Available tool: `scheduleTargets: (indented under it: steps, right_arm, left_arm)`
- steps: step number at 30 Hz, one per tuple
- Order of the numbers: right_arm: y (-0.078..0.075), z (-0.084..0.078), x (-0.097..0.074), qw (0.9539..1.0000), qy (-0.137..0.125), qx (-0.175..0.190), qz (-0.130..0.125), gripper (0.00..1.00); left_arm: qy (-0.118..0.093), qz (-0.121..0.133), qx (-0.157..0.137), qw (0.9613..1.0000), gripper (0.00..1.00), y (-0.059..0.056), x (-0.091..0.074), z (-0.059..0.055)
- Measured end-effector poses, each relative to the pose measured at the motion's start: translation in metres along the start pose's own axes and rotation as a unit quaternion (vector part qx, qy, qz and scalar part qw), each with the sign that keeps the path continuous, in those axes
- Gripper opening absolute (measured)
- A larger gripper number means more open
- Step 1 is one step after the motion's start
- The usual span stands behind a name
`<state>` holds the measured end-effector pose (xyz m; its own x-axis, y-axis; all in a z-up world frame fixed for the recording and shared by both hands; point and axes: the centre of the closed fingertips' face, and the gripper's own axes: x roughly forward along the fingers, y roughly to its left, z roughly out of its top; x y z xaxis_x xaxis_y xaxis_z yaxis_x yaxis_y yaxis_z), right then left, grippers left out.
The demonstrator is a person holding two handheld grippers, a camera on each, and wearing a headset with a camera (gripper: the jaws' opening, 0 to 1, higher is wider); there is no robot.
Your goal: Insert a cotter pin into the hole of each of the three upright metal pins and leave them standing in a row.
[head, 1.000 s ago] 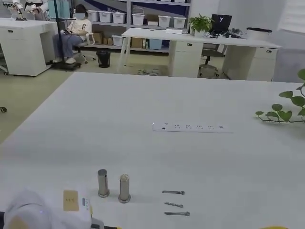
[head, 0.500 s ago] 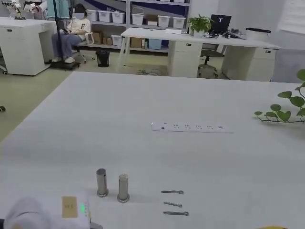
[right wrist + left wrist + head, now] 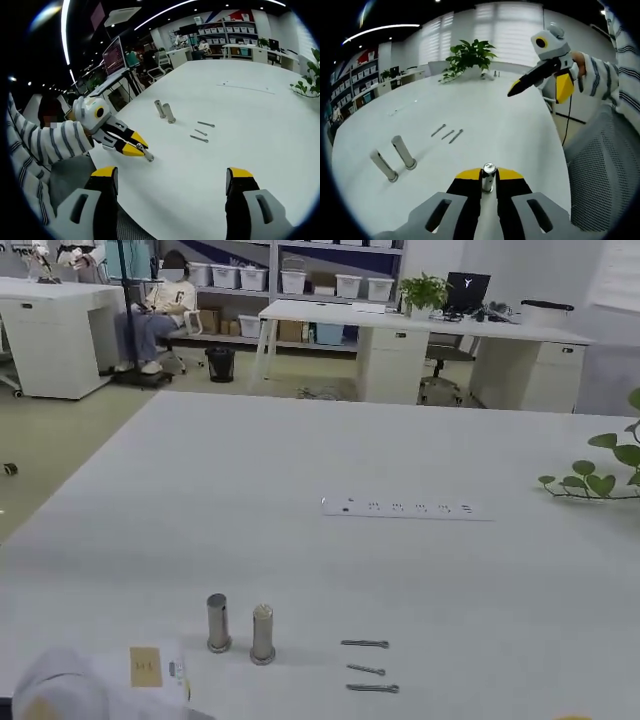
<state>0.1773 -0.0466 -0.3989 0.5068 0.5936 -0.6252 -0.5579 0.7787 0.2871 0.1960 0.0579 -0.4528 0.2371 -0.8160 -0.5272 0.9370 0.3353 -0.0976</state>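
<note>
Left gripper (image 3: 489, 184) clamps one metal pin (image 3: 489, 172) upright near the table (image 3: 520, 130) edge; two standing pins (image 3: 404, 152) and three cotter pins (image 3: 448, 134) lie beyond. Right gripper (image 3: 172, 175) view: jaws spread wide, empty. Head view: two standing pins, with the three cotter pins to their right

I see a white power strip (image 3: 407, 508) lying flat near the middle of the white table (image 3: 250, 470), well apart from a trailing green plant (image 3: 595, 478) at the table's right edge. Beyond the table I make out a long white desk (image 3: 320, 312) carrying a potted plant (image 3: 424, 288) and a laptop (image 3: 466, 290). Behind it are shelves of storage boxes (image 3: 292, 280), a black bin (image 3: 220, 364) and a seated person (image 3: 160, 310).
</note>
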Motion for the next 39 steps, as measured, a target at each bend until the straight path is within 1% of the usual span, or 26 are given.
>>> scheduleTargets:
  steps: [1,3,4,5,7,9,10,12,14,17,18,21,23,25,27,28,29,32,35,37,39]
  right_arm:
    - [0.0,0.0,0.0,1.0,0.0,0.0,0.0,0.88]
    - [0.001,0.001,0.0,1.0,-0.001,-0.002,0.001,0.88]
    - [0.001,0.001,0.0,1.0,-0.002,-0.002,0.001,0.88]
    - [0.001,0.002,-0.001,1.0,-0.003,-0.003,0.001,0.88]
    - [0.001,0.002,-0.001,1.0,-0.004,-0.003,0.002,0.88]
    - [0.001,0.002,0.0,1.0,-0.003,-0.003,0.002,0.88]
    - [0.001,0.002,0.0,1.0,-0.001,-0.003,0.004,0.88]
    - [0.002,0.002,0.0,1.0,-0.002,-0.004,0.004,0.88]
    - [0.002,0.002,0.0,1.0,-0.002,-0.004,0.005,0.88]
    - [0.002,0.002,0.0,1.0,-0.003,-0.003,0.005,0.88]
    - [0.002,0.002,0.0,1.0,-0.004,-0.004,0.005,0.87]
    - [0.001,0.002,-0.001,1.0,-0.006,-0.004,0.003,0.87]
    - [0.001,0.002,-0.001,1.0,-0.006,-0.002,0.005,0.87]
    - [0.001,0.001,-0.001,1.0,-0.003,-0.004,0.005,0.87]
    - [0.0,0.002,-0.002,1.0,-0.002,-0.006,0.004,0.87]
    - [0.0,0.004,-0.001,0.9999,-0.007,-0.01,0.005,0.87]
    - [0.0,0.005,-0.002,0.9999,-0.009,-0.012,0.005,0.87]
    - [0.0,0.008,-0.001,0.9999,-0.01,-0.011,0.008,0.87]
    - [0.0,0.01,0.0,0.9998,-0.009,-0.014,0.008,0.87]
    - [0.0,0.012,0.001,0.9998,-0.01,-0.016,0.01,0.87]
    - [0.001,0.014,0.001,0.9997,-0.011,-0.021,0.011,0.86]
  left_arm:
    - [-0.001,-0.002,-0.001,1.0,0.07,0.0,0.0,0.0]
    - [-0.002,-0.011,-0.013,0.9999,0.12,-0.003,0.0,0.001]
    - [-0.003,-0.01,-0.007,0.9999,0.16,-0.004,-0.001,0.001]
    - [-0.004,-0.008,-0.003,1.0,0.24,-0.004,-0.002,0.002]
    - [-0.009,-0.009,-0.01,0.9999,0.34,-0.005,-0.004,0.005]
    - [-0.019,-0.014,-0.026,0.9994,0.39,-0.008,-0.007,0.009]
    - [-0.021,-0.015,-0.03,0.9992,0.42,-0.009,-0.008,0.012]
    - [-0.026,-0.014,-0.034,0.999,0.53,-0.011,-0.011,0.015]
    - [-0.042,-0.011,-0.04,0.9983,0.62,-0.011,-0.015,0.023]
    - [-0.061,-0.01,-0.052,0.9967,0.67,-0.015,-0.023,0.034]
    - [-0.064,-0.01,-0.056,0.9963,0.68,-0.015,-0.025,0.035]
    - [-0.069,0.002,-0.067,0.9953,0.74,-0.012,-0.032,0.038]
    - [-0.07,0.007,-0.074,0.9947,0.79,-0.011,-0.037,0.038]
    - [-0.072,0.012,-0.074,0.9945,0.84,-0.011,-0.04,0.039]
    - [-0.077,0.021,-0.083,0.9934,0.86,-0.011,-0.044,0.04]
    - [-0.079,0.025,-0.087,0.9928,0.87,-0.012,-0.046,0.04]
    - [-0.078,0.025,-0.088,0.9928,0.89,-0.014,-0.047,0.04]
    - [-0.078,0.041,-0.096,0.9915,0.98,-0.016,-0.052,0.036]
    - [-0.077,0.047,-0.106,0.9903,0.99,-0.018,-0.056,0.033]
    - [-0.073,0.053,-0.114,0.9894,0.99,-0.02,-0.059,0.029]
    - [-0.063,0.07,-0.112,0.9893,0.99,-0.018,-0.062,0.022]
